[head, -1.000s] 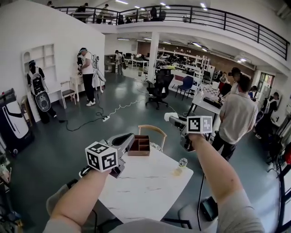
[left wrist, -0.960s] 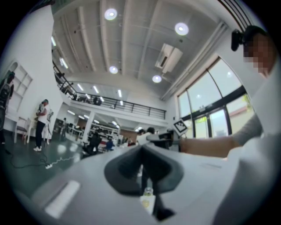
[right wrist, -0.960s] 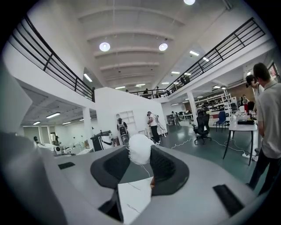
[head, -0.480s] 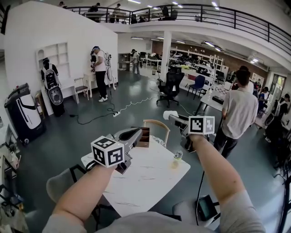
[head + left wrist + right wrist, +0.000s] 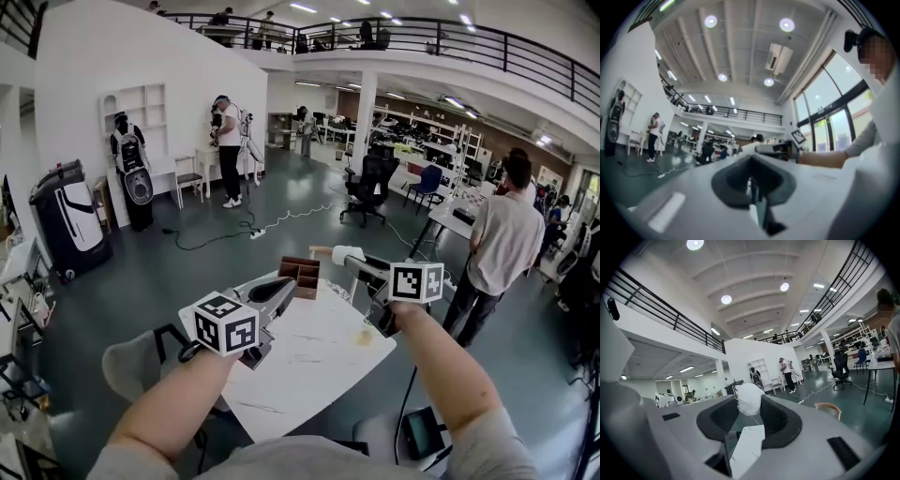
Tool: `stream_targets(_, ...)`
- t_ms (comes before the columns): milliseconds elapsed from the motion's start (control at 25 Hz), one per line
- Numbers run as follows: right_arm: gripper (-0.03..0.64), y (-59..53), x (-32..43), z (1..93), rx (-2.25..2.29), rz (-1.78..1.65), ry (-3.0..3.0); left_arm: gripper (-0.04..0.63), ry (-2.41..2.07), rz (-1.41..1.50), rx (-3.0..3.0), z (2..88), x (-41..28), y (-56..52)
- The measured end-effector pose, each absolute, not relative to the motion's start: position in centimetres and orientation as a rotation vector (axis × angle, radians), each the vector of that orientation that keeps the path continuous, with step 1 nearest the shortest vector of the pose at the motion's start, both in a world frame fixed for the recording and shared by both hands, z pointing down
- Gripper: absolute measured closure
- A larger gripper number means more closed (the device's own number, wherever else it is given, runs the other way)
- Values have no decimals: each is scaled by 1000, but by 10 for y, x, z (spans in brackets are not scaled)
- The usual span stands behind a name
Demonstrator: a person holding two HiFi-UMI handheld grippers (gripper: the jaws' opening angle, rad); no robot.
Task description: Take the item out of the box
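A brown wooden box with open compartments stands at the far edge of the white table. My right gripper is held level above the table, just right of the box, shut on a white fluffy ball. In the right gripper view the ball sits between the jaw tips of the right gripper, and a white tag hangs below it. My left gripper hovers over the table just short of the box, jaws together and nothing in them. In the left gripper view its jaws meet in a thin line.
A small clear bottle stands near the table's right edge. A wooden chair is behind the box and a grey seat is at the table's left. A person stands to the right; others are across the hall.
The view has swung, so the room and table sit further right. My left gripper has drawn back from the box's side. My right gripper keeps the white ball and now sits nearer the box.
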State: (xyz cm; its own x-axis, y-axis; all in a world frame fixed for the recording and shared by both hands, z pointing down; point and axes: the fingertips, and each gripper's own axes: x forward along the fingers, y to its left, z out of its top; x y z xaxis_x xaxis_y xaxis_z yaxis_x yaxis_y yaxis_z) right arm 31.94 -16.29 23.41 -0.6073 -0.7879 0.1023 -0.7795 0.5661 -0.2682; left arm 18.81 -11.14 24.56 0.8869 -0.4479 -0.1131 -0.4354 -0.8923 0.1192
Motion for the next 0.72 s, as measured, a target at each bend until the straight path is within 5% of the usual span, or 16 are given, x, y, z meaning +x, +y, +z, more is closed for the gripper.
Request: stream_targets(720, 474, -138, 225, 319, -1360, -429, 2779, 598, -623, -78, 2889, 336, 86, -123)
